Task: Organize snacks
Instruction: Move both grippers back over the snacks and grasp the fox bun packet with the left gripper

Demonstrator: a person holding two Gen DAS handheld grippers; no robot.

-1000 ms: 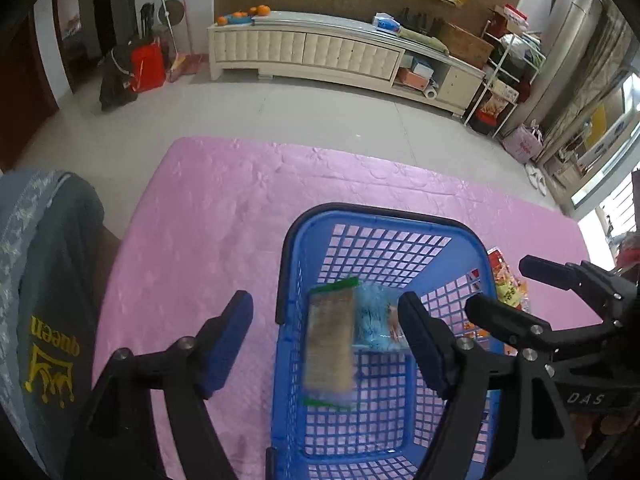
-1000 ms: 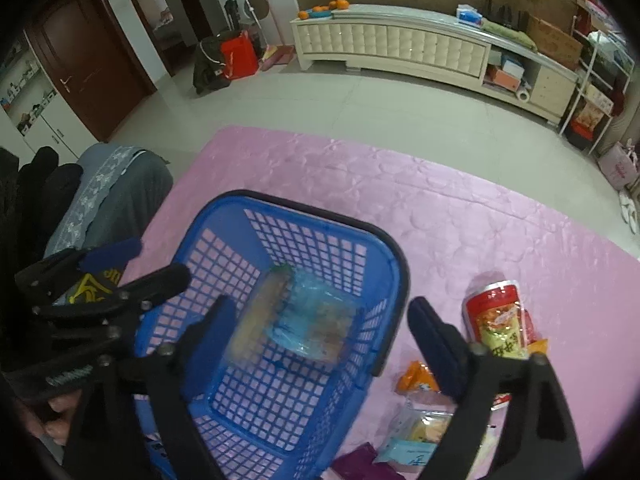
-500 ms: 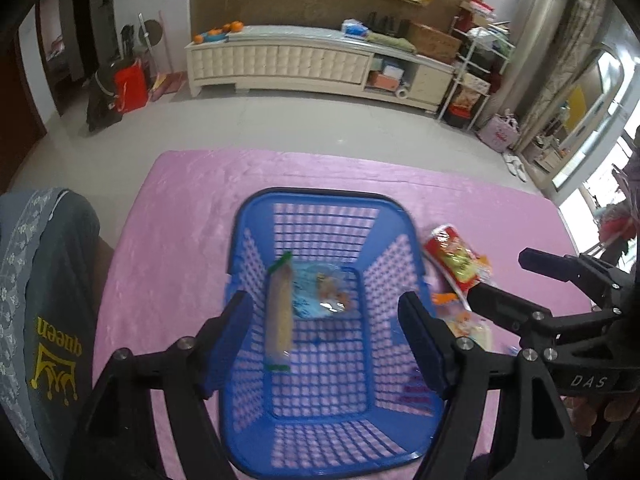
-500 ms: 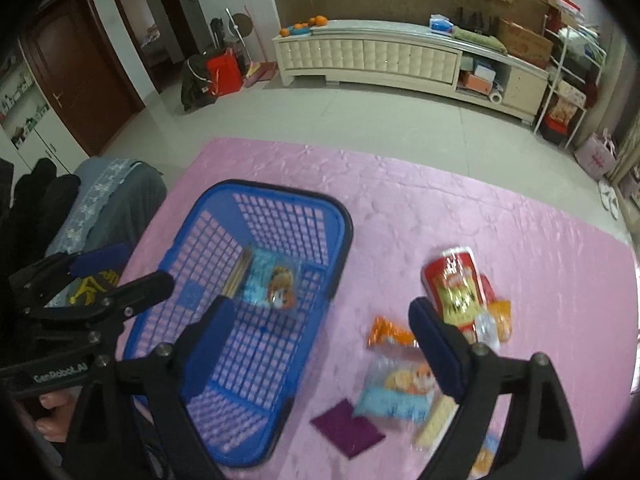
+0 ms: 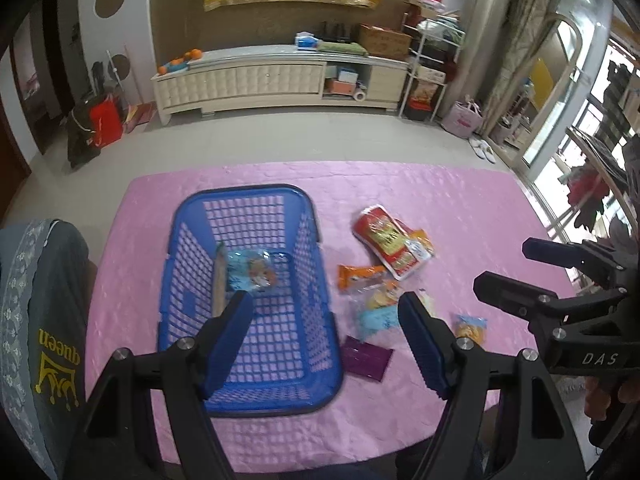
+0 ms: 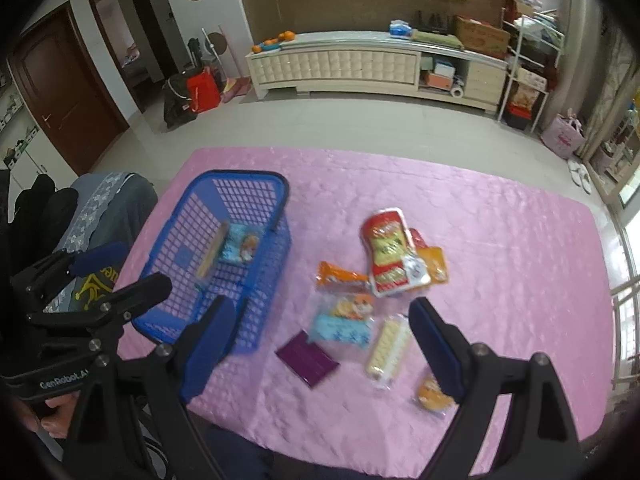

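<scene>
Between picks: both grippers, left [image 5: 324,330] and right [image 6: 320,334], held spread and empty; loose snacks [image 6: 346,320] beside basket [image 5: 240,194] to be picked next.

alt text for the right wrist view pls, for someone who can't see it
An open right gripper hangs above a pink tablecloth where loose snack packets lie, including a red bag and a purple packet. To the left, a blue basket holds two snacks, with the open left gripper beside it.

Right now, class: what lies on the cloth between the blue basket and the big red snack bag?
In the right wrist view, only an orange packet lies between blue basket and red snack bag.
</scene>
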